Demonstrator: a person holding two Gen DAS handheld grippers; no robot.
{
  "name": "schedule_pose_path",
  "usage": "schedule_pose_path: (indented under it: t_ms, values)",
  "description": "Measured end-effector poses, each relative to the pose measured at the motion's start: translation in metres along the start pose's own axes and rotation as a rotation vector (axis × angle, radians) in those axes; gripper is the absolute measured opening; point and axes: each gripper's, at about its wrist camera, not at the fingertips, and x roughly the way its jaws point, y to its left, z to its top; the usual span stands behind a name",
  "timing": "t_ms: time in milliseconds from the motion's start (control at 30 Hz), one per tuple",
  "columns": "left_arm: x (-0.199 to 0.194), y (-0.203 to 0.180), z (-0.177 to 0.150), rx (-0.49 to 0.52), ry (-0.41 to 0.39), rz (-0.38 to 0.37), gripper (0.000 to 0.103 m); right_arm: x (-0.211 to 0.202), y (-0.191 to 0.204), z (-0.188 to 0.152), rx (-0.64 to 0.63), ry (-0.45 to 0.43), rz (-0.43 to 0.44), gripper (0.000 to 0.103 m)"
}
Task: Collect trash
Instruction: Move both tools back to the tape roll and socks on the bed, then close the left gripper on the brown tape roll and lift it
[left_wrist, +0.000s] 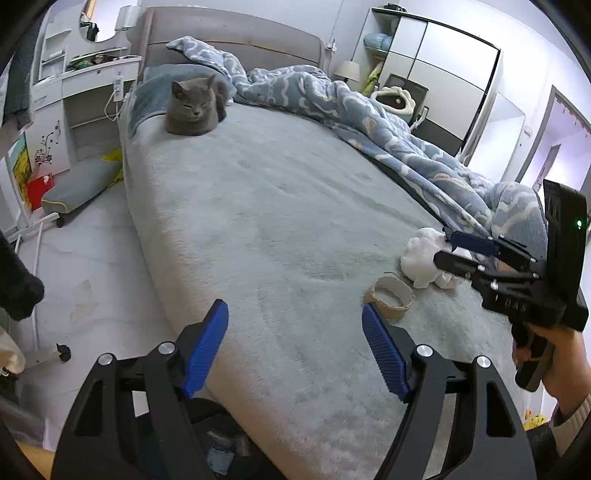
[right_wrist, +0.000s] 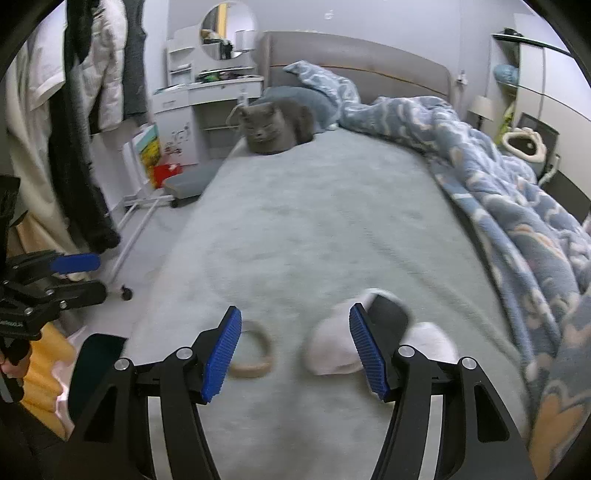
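On the bed (left_wrist: 277, 206), a cardboard ring (left_wrist: 388, 297) and crumpled tissue (left_wrist: 421, 262) are lying side by side; both grippers, left (left_wrist: 295, 332) and right (right_wrist: 295, 345), are hovering with jaws released, grasping nothing, while a cat (left_wrist: 194, 107) is resting.

— What was unclear in the right wrist view?
— The white crumpled wad (right_wrist: 332, 350) was smeared by blur, partly hidden behind a blue pad.
— And the cardboard ring (right_wrist: 255, 363)?
— Blurred, half hidden too.
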Motion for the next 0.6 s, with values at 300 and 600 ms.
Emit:
schedule_pose_path:
  t_ms: [300, 600]
  values:
    - [0.025, -0.013, 0.007, 0.022, 0.027, -0.011, 0.078, 0.007, -0.035, 0.001, 0.021, -0.005, -0.045, 0.062]
    - [0.041, -0.013, 0.008, 0.021, 0.050, -0.010, 0.078, -0.002, -0.048, 0.004, 0.048, -0.051, -0.038, 0.062]
